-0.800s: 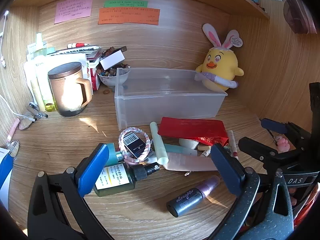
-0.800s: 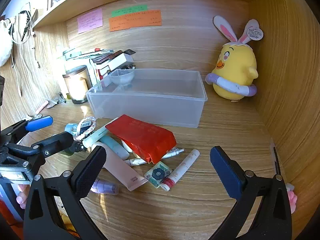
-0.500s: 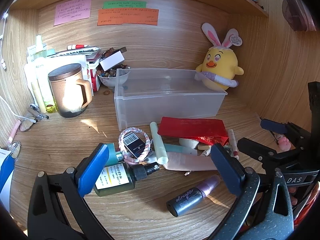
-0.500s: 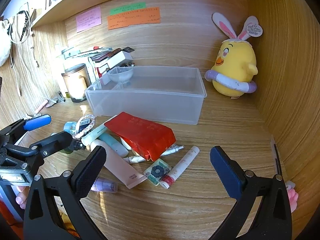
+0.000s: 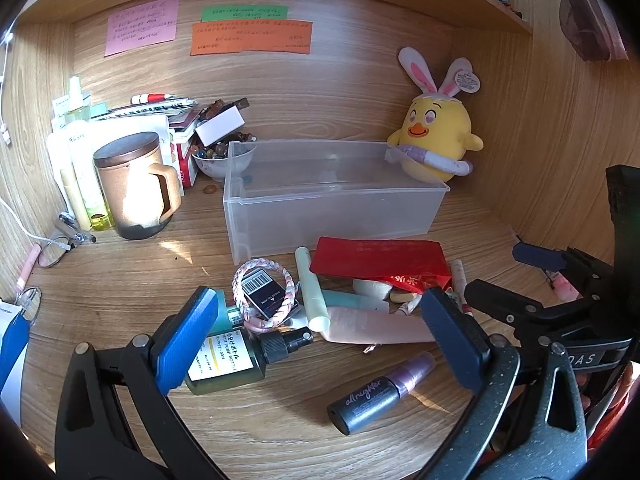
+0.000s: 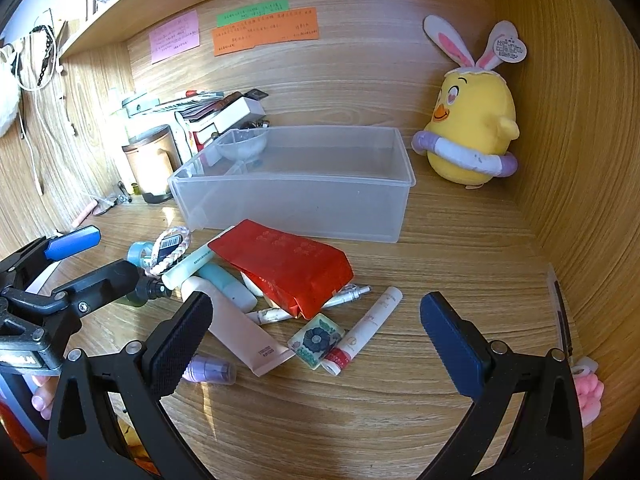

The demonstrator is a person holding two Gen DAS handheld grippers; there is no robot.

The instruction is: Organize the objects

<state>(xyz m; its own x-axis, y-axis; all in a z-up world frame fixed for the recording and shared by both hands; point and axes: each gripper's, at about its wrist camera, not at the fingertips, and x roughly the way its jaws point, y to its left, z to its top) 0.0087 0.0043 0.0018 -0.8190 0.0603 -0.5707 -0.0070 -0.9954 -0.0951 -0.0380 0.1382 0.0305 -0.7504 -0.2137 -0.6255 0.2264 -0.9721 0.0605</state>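
1. we count one clear plastic bin (image 5: pixel 336 196), empty, at the back of the wooden surface (image 6: pixel 360 420).
2. we count one red pouch (image 6: pixel 284 264), one pink tube (image 6: pixel 240 332), one green pump bottle (image 5: pixel 228 360), one dark spray bottle (image 5: pixel 376 396) and one braided bracelet (image 5: pixel 266 296), all piled in front of the bin.
3. left tool (image 5: pixel 320 344): jaws fully apart, holding nothing; the pump bottle lies just beside its left pad.
4. right tool (image 6: pixel 316 344): jaws fully apart, holding nothing; the pink tube lies between its pads, untouched.
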